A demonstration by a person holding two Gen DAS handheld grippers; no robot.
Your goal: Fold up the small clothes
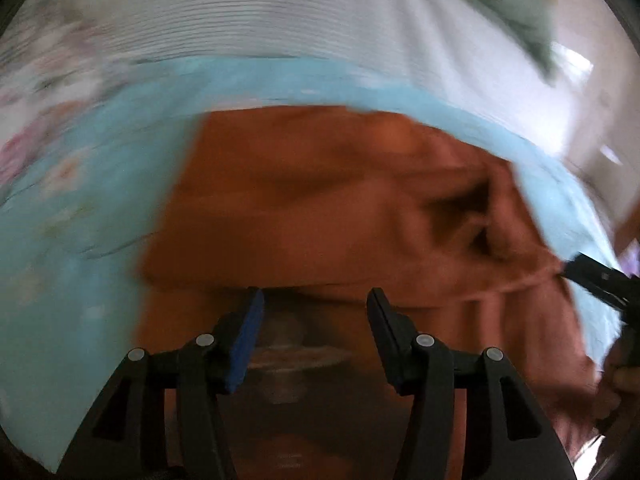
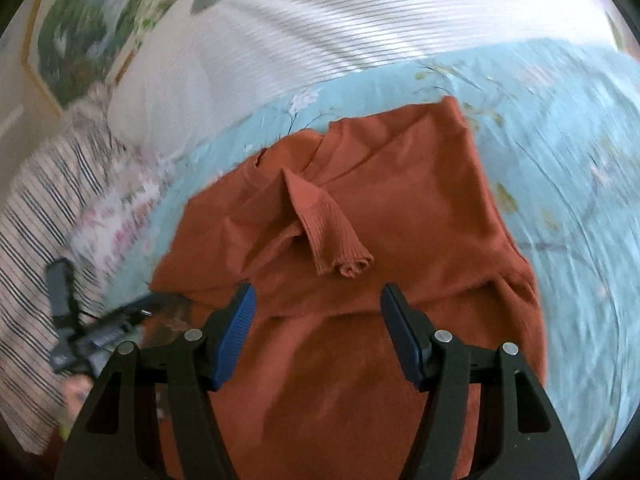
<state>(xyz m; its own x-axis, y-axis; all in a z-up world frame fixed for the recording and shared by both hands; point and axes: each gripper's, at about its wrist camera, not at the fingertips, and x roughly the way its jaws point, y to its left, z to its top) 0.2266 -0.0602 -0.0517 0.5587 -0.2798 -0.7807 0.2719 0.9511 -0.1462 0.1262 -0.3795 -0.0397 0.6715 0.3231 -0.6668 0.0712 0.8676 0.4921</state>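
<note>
A rust-orange top [image 2: 420, 184] lies partly folded on a light blue floral bedsheet [image 2: 568, 152]. One ribbed sleeve cuff [image 2: 324, 224] lies across its middle. My right gripper [image 2: 318, 292] hovers open over the near fold of the top, with nothing between its pads. In the blurred left wrist view, my left gripper [image 1: 316, 296] is also open, over the near edge of the same top [image 1: 320, 200], and grips no cloth. The left gripper [image 2: 116, 320] shows at the top's left edge in the right wrist view. A finger of the right gripper [image 1: 596, 276] shows at the far right, by a crumpled sleeve.
A white ribbed pillow or cover [image 2: 312, 28] lies beyond the blue sheet [image 1: 80, 200]. A black-striped cloth [image 2: 40, 224] and pink floral fabric [image 2: 120, 216] lie to the left. A framed picture [image 2: 80, 20] hangs on the wall behind. A green cushion [image 1: 512, 4] is at the upper right.
</note>
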